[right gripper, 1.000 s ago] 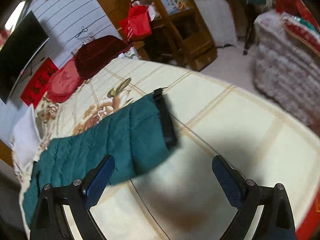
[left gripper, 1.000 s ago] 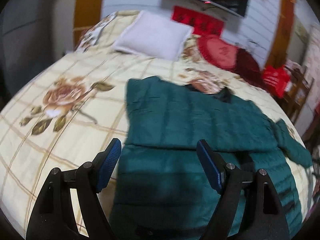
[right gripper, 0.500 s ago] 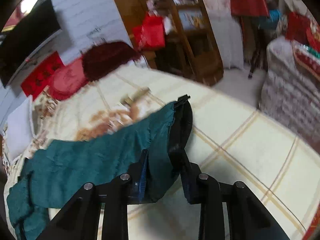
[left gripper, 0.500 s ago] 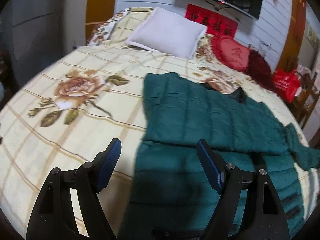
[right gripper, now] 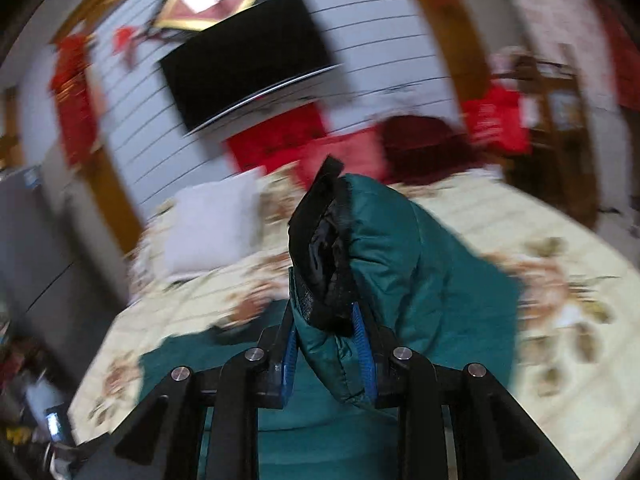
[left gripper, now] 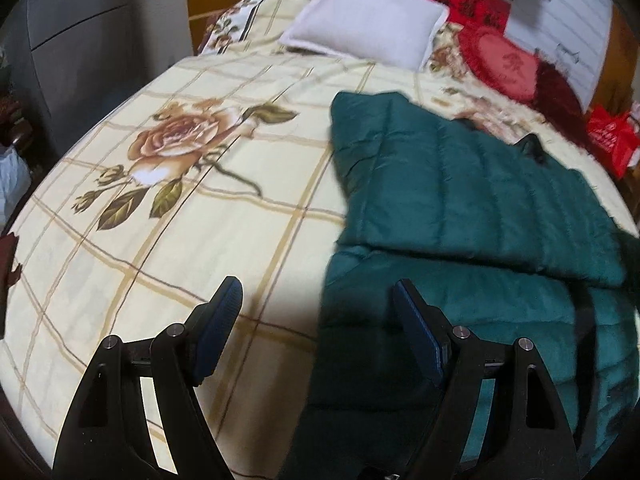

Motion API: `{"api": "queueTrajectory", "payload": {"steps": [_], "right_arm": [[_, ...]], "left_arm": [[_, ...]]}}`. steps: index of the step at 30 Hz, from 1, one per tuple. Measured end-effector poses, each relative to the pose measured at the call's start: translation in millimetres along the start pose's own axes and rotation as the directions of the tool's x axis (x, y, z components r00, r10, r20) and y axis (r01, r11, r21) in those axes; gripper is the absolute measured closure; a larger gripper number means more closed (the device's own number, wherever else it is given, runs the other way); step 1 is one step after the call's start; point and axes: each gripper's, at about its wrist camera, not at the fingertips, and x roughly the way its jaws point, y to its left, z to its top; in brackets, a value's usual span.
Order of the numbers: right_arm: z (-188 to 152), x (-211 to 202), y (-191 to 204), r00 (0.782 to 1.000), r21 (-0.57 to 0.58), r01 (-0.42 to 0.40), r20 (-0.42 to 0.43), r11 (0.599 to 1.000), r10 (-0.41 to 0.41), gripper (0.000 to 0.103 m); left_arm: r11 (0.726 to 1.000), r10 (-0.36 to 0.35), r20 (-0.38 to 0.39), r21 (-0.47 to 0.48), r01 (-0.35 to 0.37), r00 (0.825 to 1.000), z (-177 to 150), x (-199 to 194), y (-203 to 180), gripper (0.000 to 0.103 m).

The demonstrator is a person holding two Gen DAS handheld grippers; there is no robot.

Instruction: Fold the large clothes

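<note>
A dark green quilted jacket (left gripper: 472, 208) lies on the bed, one side folded over its body. My left gripper (left gripper: 318, 308) is open and empty, hovering over the jacket's left edge near the bed's front. My right gripper (right gripper: 328, 344) is shut on the jacket's sleeve (right gripper: 400, 280) near its black cuff (right gripper: 324, 240) and holds it lifted above the bed. The right wrist view is blurred by motion.
The bed has a cream floral checked cover (left gripper: 192, 184). A white pillow (left gripper: 364, 20) and a red cushion (left gripper: 500, 60) lie at the head. A TV (right gripper: 248, 60) hangs on the wall. A red bag (left gripper: 612, 140) and wooden shelves (right gripper: 552, 120) stand to the right.
My right gripper closed on the sleeve near the cuff, lifted it and swung it toward the jacket's body. My left gripper drifted left and stayed open.
</note>
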Motion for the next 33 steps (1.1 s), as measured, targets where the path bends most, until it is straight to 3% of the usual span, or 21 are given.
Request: {"api": "queueTrajectory", "payload": {"steps": [5, 9, 13, 15, 17, 18, 19, 24, 26, 28, 29, 30, 32, 33], "right_arm": [[-43.8, 55.0, 95.6, 0.981, -0.049, -0.184, -0.068, 0.982, 0.18, 0.078], [-91.9, 103.2, 131.8, 0.95, -0.01, -0.278, -0.152, 0.96, 0.273, 0.077], [-126.3, 138.1, 140.6, 0.934, -0.004, -0.271, -0.241, 0.963, 0.262, 0.075], [-133.5, 153.3, 144.1, 0.916, 0.016, -0.272, -0.303, 0.962, 0.264, 0.065], [-132.4, 153.2, 140.1, 0.904, 0.047, -0.297, -0.307, 0.954, 0.296, 0.034], [-132.4, 147.6, 139.9, 0.903, 0.047, -0.305, -0.303, 0.951, 0.305, 0.027], [-130.1, 140.9, 141.5, 0.903, 0.036, -0.325, -0.285, 0.945, 0.322, 0.023], [-117.6, 98.8, 143.8, 0.919, -0.04, -0.326, -0.249, 0.944, 0.307, 0.023], [-115.7, 78.2, 136.7, 0.956, -0.134, -0.2, -0.244, 0.971, 0.163, 0.023], [-119.2, 67.4, 130.3, 0.971, -0.227, -0.039, -0.239, 0.973, -0.016, 0.023], [-123.7, 58.5, 119.0, 0.964, -0.284, 0.083, -0.219, 0.955, -0.149, 0.023], [-126.1, 53.8, 113.7, 0.956, -0.307, 0.136, -0.209, 0.942, -0.206, 0.023], [-136.5, 44.9, 86.1, 0.91, -0.342, 0.261, -0.224, 0.903, -0.348, 0.023], [-141.2, 45.0, 73.1, 0.891, -0.34, 0.282, -0.254, 0.897, -0.376, 0.023]], "left_arm": [[0.999, 0.025, -0.042, 0.022, -0.024, 0.999, 0.7, 11.3, -1.1, 0.025], [0.999, 0.033, -0.053, 0.032, -0.031, 0.998, 0.3, 14.5, -3.6, 0.025], [0.999, 0.028, -0.055, 0.028, -0.027, 0.998, 2.8, 15.8, -4.7, 0.025], [1.0, 0.02, -0.054, 0.023, -0.018, 0.998, 3.5, 15.7, -4.4, 0.025], [1.0, 0.013, -0.052, 0.019, -0.012, 0.999, 3.6, 15.3, -3.5, 0.025], [1.0, 0.007, -0.052, 0.012, -0.006, 0.999, 3.6, 14.7, -2.3, 0.025], [1.0, 0.0, -0.052, 0.003, 0.001, 0.999, 3.8, 13.6, -1.2, 0.025], [0.998, -0.06, -0.033, -0.03, 0.059, 0.998, 6.9, -6.0, -3.0, 0.025], [0.998, -0.053, 0.025, 0.016, 0.053, 0.998, 4.7, -21.6, -11.5, 0.025], [0.997, -0.06, 0.048, 0.049, 0.058, 0.997, 2.7, -30.6, -19.3, 0.025], [0.995, -0.085, 0.057, 0.061, 0.082, 0.995, 2.7, -34.6, -23.6, 0.025], [0.992, -0.111, 0.064, 0.066, 0.107, 0.992, 3.5, -38.3, -27.5, 0.025], [0.979, -0.197, 0.089, 0.067, 0.192, 0.976, 7.5, -48.9, -36.6, 0.025], [0.967, -0.251, 0.105, 0.071, 0.244, 0.962, 11.4, -54.6, -43.7, 0.025]]}}
